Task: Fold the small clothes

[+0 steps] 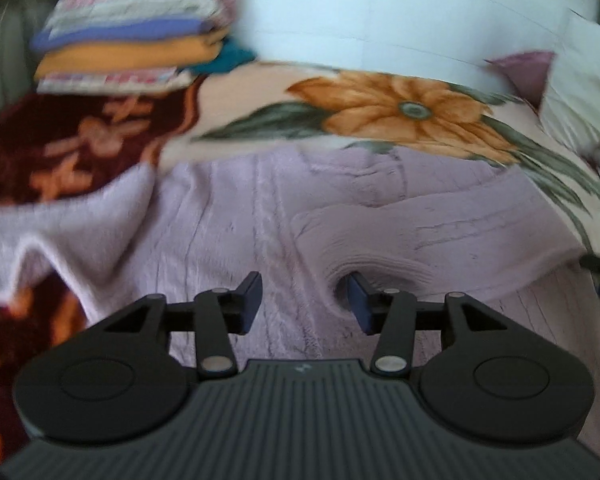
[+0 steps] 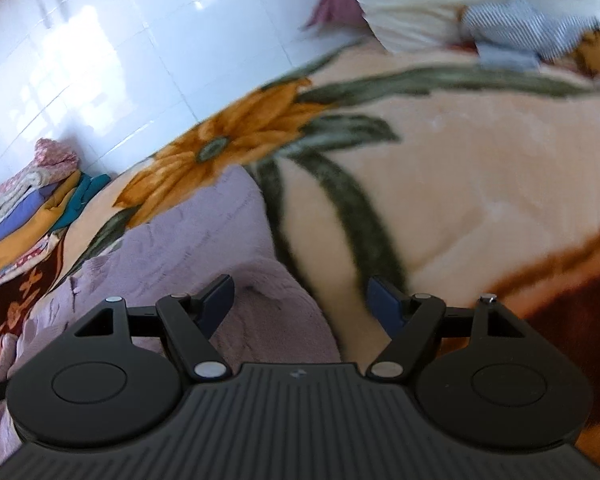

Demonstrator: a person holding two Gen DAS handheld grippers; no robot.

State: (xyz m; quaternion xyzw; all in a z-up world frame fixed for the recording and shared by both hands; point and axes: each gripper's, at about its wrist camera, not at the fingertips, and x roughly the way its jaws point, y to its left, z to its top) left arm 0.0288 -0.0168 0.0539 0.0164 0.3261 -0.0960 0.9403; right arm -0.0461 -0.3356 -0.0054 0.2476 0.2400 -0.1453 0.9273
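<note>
A lilac knitted garment (image 1: 236, 216) lies spread on a flowered blanket (image 1: 400, 108), one sleeve (image 1: 440, 232) folded across its body. My left gripper (image 1: 306, 300) is open just above it, its right finger at the sleeve's cuff opening. In the right wrist view the same garment (image 2: 188, 232) lies at the lower left. My right gripper (image 2: 300, 304) is open over the garment's right edge and the blanket (image 2: 460, 184), holding nothing. Both views are blurred.
A stack of folded clothes (image 1: 132, 36) sits at the blanket's far left; it also shows in the right wrist view (image 2: 32, 208). A white tiled wall (image 1: 380, 12) runs behind. A cream pillow (image 2: 440, 4) and a striped cloth (image 2: 516, 28) lie at the far right.
</note>
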